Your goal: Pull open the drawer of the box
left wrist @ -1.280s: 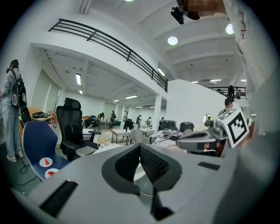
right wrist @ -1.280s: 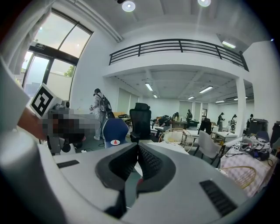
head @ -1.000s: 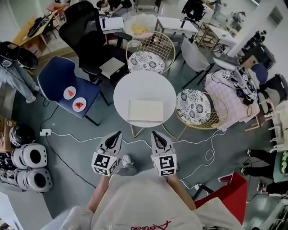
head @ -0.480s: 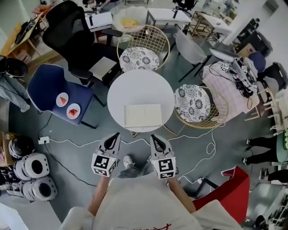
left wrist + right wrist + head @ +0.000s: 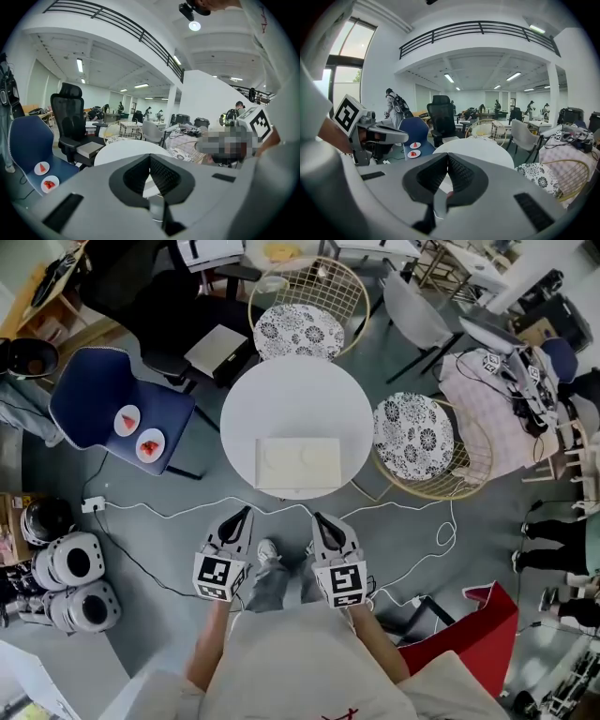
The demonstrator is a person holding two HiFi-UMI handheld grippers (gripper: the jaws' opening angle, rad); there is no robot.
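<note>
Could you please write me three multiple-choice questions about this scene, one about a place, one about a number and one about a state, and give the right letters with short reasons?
1. Where does the white box lie?
A. on the round white table
B. on a patterned cushion
C. on the floor

2. How many small plates rest on the blue chair?
A. one
B. two
C. four

3. How do the right tongs stand?
A. wide open
B. shut and empty
C. shut on the drawer handle

Answers:
1 A, the box sits near the table's front edge.
2 B, two plates show side by side on the seat.
3 B, the jaws meet with nothing between them, short of the table.
</note>
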